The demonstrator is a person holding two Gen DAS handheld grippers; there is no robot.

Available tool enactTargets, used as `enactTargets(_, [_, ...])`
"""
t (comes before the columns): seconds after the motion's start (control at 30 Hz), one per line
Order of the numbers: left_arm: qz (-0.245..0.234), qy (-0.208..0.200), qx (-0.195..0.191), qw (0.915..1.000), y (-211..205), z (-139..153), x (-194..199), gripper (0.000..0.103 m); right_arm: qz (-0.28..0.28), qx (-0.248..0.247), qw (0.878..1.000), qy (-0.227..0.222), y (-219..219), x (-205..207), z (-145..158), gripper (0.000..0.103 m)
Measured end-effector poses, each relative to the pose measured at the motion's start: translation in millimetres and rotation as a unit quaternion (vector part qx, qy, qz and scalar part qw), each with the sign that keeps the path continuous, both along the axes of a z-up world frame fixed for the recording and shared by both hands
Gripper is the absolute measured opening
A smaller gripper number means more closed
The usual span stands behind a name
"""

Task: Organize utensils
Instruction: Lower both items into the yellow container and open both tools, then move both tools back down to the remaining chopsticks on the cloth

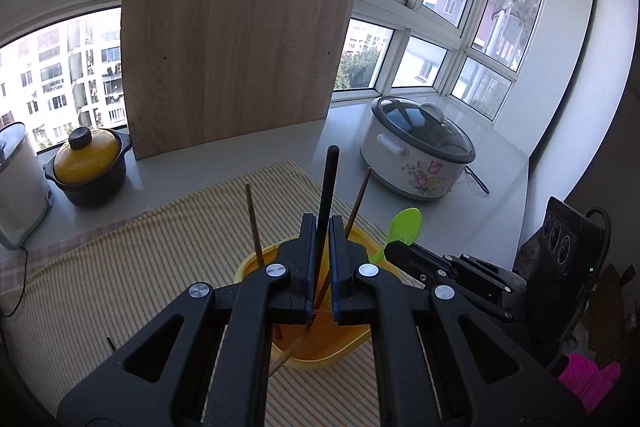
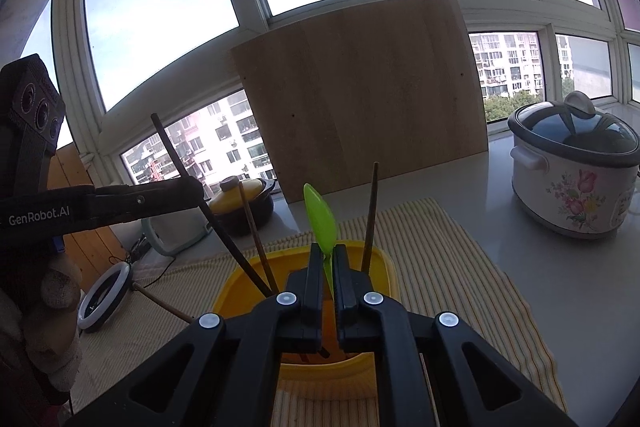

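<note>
A yellow tub (image 1: 320, 357) stands on a striped cloth (image 1: 140, 267) and holds two brown chopsticks (image 1: 253, 219) that lean upright. My left gripper (image 1: 322, 223) is shut on a black stick (image 1: 329, 187) that reaches down into the tub. In the right wrist view my right gripper (image 2: 328, 251) is shut on the handle of a green spoon (image 2: 320, 219), bowl upward, above the yellow tub (image 2: 236, 279). The left gripper (image 2: 198, 191) comes in from the left there, holding the black stick (image 2: 176, 163) slantwise. The right gripper (image 1: 394, 249) with the green spoon (image 1: 404, 225) shows at the tub's right.
A wooden board (image 1: 232, 59) leans on the window behind the cloth. A floral slow cooker (image 1: 420, 151) stands at the right, a yellow-lidded black pot (image 1: 88, 163) and a white appliance (image 1: 16, 183) at the left. One chopstick (image 2: 160, 301) and a ring light (image 2: 104, 301) lie left of the tub.
</note>
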State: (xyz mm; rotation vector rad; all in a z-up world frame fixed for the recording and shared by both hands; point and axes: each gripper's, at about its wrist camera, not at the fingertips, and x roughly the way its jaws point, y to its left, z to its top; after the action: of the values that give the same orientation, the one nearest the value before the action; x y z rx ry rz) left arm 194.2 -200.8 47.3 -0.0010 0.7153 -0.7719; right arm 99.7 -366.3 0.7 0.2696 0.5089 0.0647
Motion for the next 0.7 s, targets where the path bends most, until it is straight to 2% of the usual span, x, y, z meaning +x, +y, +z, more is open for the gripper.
enactTargets(0.07, [0.004, 0.01, -0.002, 0.9999, 3.3, -1.3, 2.0, 0.015, 0.002, 0.0, 1.0, 0.003, 2.0, -2.8, -1.4, 0.005])
enactTargets(0.1, [0.007, 0.012, -0.006, 0.9999, 5.7, -1.5, 2.2, 0.027, 0.003, 0.0, 1.0, 0.005, 2.8, -3.7, -1.8, 0.009])
enactTargets(0.13, [0.01, 0.012, -0.011, 0.9998, 8.1, -1.4, 1.7, 0.028, 0.004, 0.001, 1.0, 0.007, 3.4, -4.4, -1.8, 0.011])
enactTargets(0.3, [0.019, 0.009, -0.019, 0.9996, 25.3, -0.4, -1.5, 0.028, 0.006, 0.008, 1.0, 0.012, 5.0, -10.8, -0.2, 0.021])
enactTargets(0.7, [0.056, -0.016, -0.043, 0.9974, 84.0, 16.8, -16.1, 0.028, 0.037, 0.008, 0.999, 0.009, 31.9, -25.7, 11.1, 0.025])
